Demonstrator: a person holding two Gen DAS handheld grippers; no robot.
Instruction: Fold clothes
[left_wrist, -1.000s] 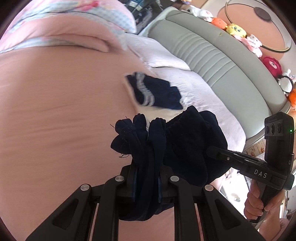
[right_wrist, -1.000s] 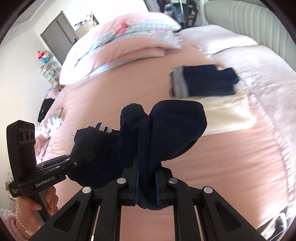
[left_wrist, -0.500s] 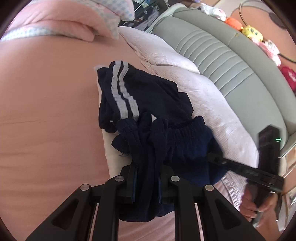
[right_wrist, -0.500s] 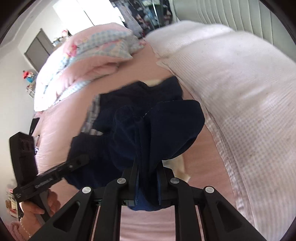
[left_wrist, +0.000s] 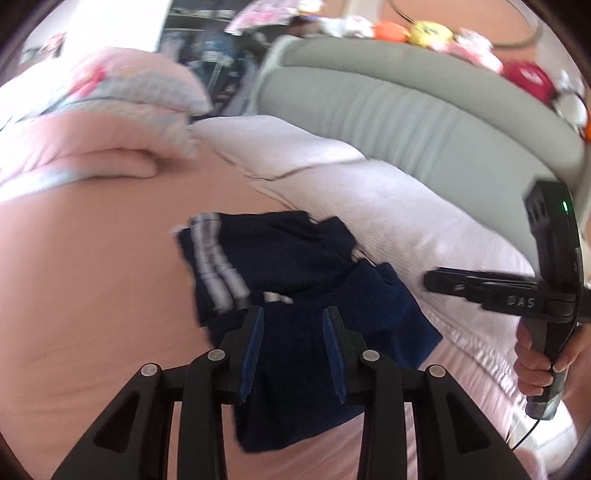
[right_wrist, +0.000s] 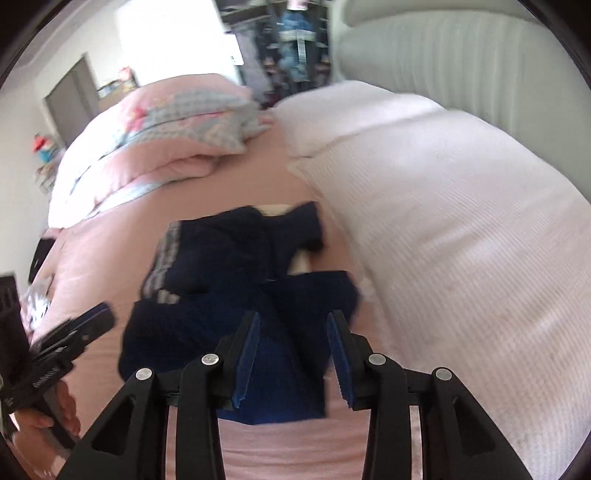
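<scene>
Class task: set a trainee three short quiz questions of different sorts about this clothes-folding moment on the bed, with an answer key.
1. True or false: the left gripper is clamped on the plain navy garment.
2. Multiple choice: the navy garment with white stripes lies (A) on the folded pink duvet, (B) on the pink bedsheet beside the white pillows, (C) on the grey headboard.
3. Fill in: the right gripper has its jaws ____.

Key
1. False: its jaws stand apart, with the garment lying below them.
2. B
3. open
</scene>
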